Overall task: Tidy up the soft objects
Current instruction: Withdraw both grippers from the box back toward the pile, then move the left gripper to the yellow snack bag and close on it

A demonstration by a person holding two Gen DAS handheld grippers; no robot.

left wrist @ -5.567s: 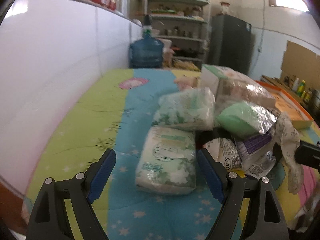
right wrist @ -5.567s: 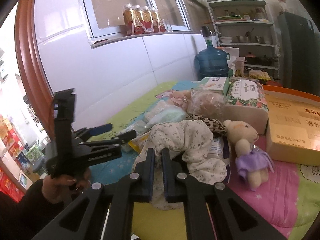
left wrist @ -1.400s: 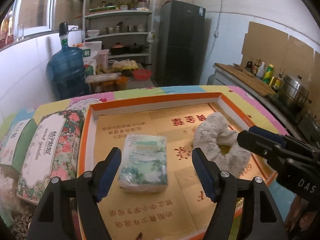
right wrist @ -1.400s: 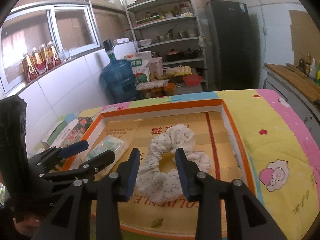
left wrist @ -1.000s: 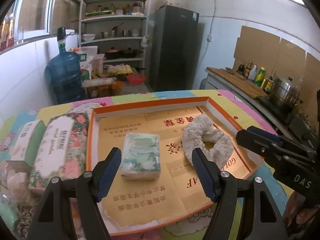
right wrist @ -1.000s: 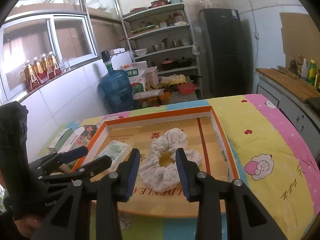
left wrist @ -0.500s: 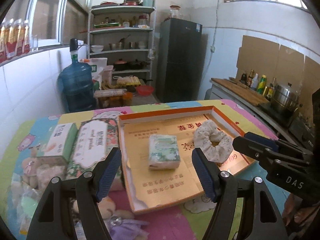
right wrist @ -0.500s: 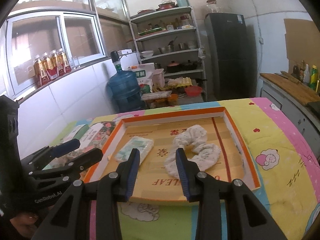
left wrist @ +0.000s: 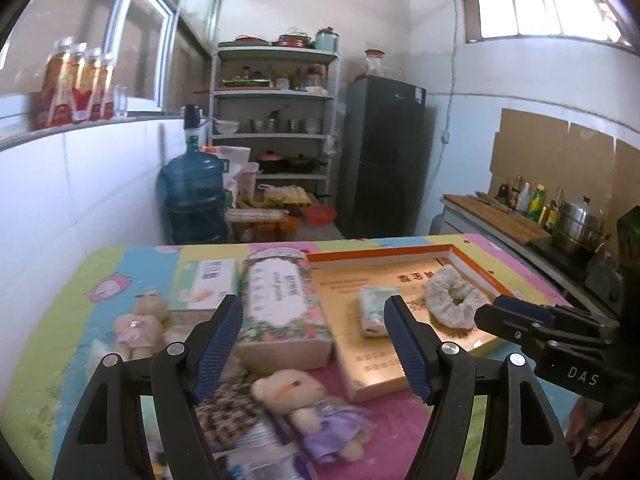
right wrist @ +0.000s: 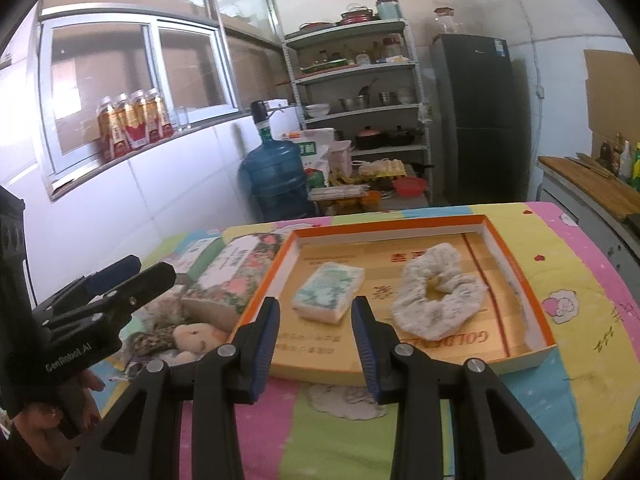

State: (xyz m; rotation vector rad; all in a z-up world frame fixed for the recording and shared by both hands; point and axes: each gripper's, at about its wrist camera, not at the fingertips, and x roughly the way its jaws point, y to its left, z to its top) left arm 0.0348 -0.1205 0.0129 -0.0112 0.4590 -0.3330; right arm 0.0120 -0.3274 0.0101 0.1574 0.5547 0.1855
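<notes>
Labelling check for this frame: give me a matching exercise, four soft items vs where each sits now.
Items:
1. tissue pack
2. floral scrunchie
3. bear in purple dress
4. bear in pink

Places:
A. on the blanket, left of the boxes
B. in the tray, right part
C. on the blanket, in front of the flowered box
D. in the tray, left part

Pairs: 1-D, 2-B, 3-C, 4-A
</notes>
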